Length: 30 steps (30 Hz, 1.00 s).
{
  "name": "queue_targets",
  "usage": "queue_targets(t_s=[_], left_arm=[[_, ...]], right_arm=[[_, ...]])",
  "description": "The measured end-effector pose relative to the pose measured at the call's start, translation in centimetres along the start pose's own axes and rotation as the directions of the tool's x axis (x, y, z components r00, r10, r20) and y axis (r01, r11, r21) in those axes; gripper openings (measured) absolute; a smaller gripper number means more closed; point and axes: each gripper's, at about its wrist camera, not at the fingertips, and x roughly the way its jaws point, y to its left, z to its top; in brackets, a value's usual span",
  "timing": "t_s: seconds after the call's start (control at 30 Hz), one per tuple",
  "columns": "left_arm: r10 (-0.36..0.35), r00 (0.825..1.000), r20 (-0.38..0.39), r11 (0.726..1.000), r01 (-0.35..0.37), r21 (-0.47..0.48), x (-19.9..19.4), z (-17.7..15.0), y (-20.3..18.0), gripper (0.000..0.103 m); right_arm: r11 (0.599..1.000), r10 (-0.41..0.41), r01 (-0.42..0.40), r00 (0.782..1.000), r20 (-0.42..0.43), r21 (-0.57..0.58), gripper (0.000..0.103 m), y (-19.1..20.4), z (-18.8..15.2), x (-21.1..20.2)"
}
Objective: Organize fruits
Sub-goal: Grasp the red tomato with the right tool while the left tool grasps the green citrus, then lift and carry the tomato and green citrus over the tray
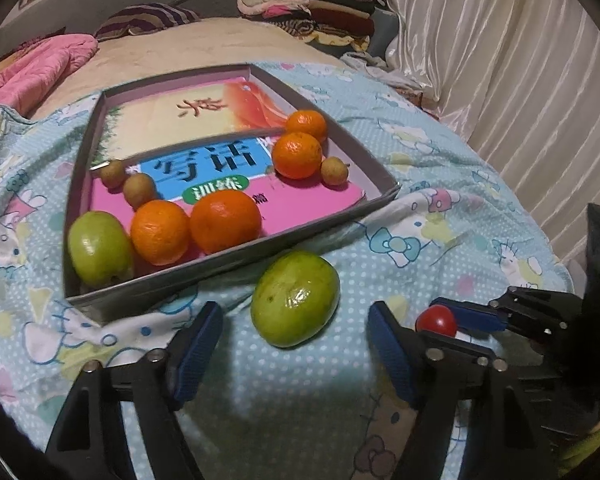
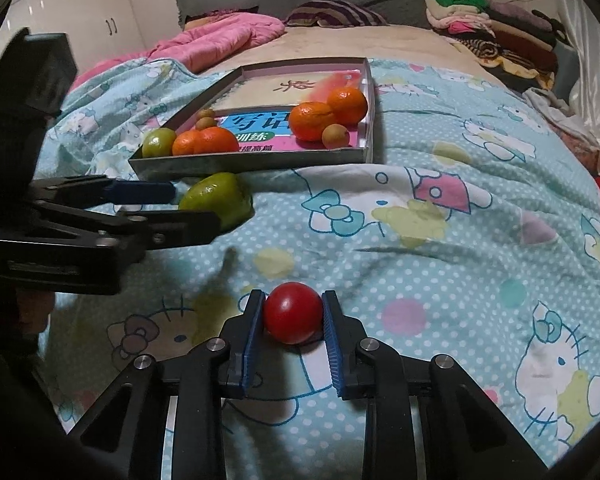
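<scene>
Two grippers, two fruits outside the tray

Two views differ. Right wrist view shows the right gripper [image 2: 293,316] with fingers clamped on a red tomato [image 2: 292,312] above the bed cover [image 2: 420,240]. Left wrist view shows the left gripper [image 1: 296,344] with fingers wide apart around a green fruit [image 1: 295,298], just beside the tray [image 1: 228,264] of oranges.

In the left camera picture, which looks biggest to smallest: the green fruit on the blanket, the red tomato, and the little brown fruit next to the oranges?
1. Green fruit, though it is nearest the camera.
2. Red tomato.
3. Little brown fruit; it lies farther back, so these last two are unsure.
</scene>
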Motion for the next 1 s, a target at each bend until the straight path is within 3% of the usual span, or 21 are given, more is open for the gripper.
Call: queue_targets(t_s=[0.2, 0.57, 0.8, 1.0], left_arm=[[0.007, 1.000, -0.012, 1.000, -0.007, 0.016, 1.3, 0.2, -0.2, 0.048], [-0.013, 1.000, -0.019, 1.000, 0.013, 0.004, -0.4, 0.4, 0.4, 0.048], [-0.030, 0.997, 0.068, 0.999, 0.032, -0.025, -4.5, 1.6, 1.3, 0.047], [-0.002, 0.992, 0.124, 0.997, 0.011, -0.073, -6.7, 2.7, 3.4, 0.047]], right_arm=[[1.000, 0.002, -0.003, 1.000, 0.020, 0.011, 0.029, -0.3, 0.2, -0.5], [1.000, 0.007, -0.008, 0.999, 0.046, 0.023, 0.029, -0.6, 0.3, -1.1], [1.000, 0.018, -0.020, 0.997, 0.070, 0.024, 0.029, -0.5, 0.6, -1.6], [0.999, 0.035, -0.037, 0.994, 0.107, 0.012, 0.029, -0.2, 1.4, -2.3]])
